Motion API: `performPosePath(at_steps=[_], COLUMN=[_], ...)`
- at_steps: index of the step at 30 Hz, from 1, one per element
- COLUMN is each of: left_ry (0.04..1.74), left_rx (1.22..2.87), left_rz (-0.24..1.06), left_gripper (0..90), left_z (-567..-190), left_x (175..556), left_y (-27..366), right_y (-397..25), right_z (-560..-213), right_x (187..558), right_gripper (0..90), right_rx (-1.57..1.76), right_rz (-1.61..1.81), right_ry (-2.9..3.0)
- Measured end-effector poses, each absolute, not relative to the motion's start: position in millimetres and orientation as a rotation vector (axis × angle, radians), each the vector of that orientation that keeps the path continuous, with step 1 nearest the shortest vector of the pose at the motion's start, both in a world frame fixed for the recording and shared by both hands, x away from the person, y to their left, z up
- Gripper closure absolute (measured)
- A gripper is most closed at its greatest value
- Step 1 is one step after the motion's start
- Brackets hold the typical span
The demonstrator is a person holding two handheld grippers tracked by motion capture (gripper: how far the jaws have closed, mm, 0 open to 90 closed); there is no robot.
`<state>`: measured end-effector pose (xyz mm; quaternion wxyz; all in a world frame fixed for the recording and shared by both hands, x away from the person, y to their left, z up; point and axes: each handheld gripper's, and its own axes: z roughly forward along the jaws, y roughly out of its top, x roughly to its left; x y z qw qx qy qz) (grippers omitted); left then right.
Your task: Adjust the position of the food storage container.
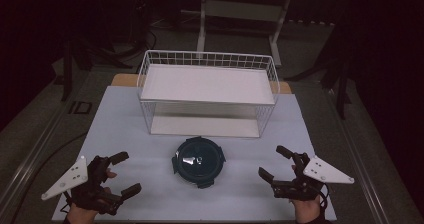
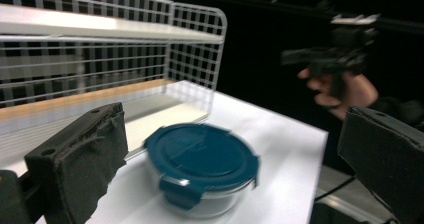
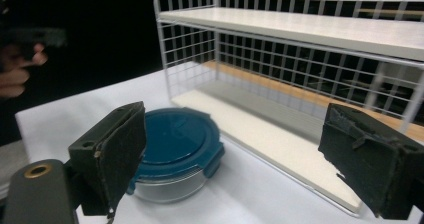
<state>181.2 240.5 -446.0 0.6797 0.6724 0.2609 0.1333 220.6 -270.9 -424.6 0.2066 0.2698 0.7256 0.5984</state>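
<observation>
The round container (image 1: pixel 198 161) with its blue clip-on lid sits on the table (image 1: pixel 150 194), just in front of the white wire shelf rack (image 1: pixel 207 91) and between the two hands. Neither gripper touches it: the left gripper (image 1: pixel 123 173) and the right gripper (image 1: pixel 275 163) hover on either side, each with its jaws spread wide and empty. This looks like the approach step — nothing grasped yet. The likely next move is to bring both grippers inward to the container's sides (the glass wall below the lid looks slippery, so the lid rim or clips may give better purchase), close on it evenly, then lift it level — probably toward a tier of the rack.
</observation>
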Motion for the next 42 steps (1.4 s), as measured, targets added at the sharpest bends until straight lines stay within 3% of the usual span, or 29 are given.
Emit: performPosePath(at_steps=[11, 14, 18, 24, 29, 35, 42], left_ry=[0.543, 0.536, 0.524, 0.524, 0.575, 0.582, 0.603], left_rx=[1.617, 1.650, 1.720, 1.830, 1.922, 2.015, 2.064], left_rz=[0.248, 0.241, 0.234, 0.179, 0.145, 0.120, 0.098], left_gripper=[0.0, 5.1, 20.7, 53.0, 65.4, 88.2, 89.7], left_z=[-443, -448, -457, -474, -491, -504, -511], left_x=[197, 201, 208, 221, 233, 240, 246], left_y=[221, 217, 213, 204, 195, 183, 172], right_y=[-271, -271, -270, -271, -271, -269, -270], right_z=[-426, -428, -431, -434, -436, -439, -442], right_x=[223, 222, 221, 222, 222, 222, 223], right_gripper=[12.1, 12.1, 12.2, 12.1, 12.2, 12.2, 12.2], right_rx=[0.719, 0.724, 0.720, 0.725, 0.721, 0.716, 0.726], right_rz=[1.667, 1.672, 1.668, 1.678, 1.675, 1.673, 1.677], right_ry=[2.016, 2.016, 2.022, 2.026, 2.032, 2.051, 2.061])
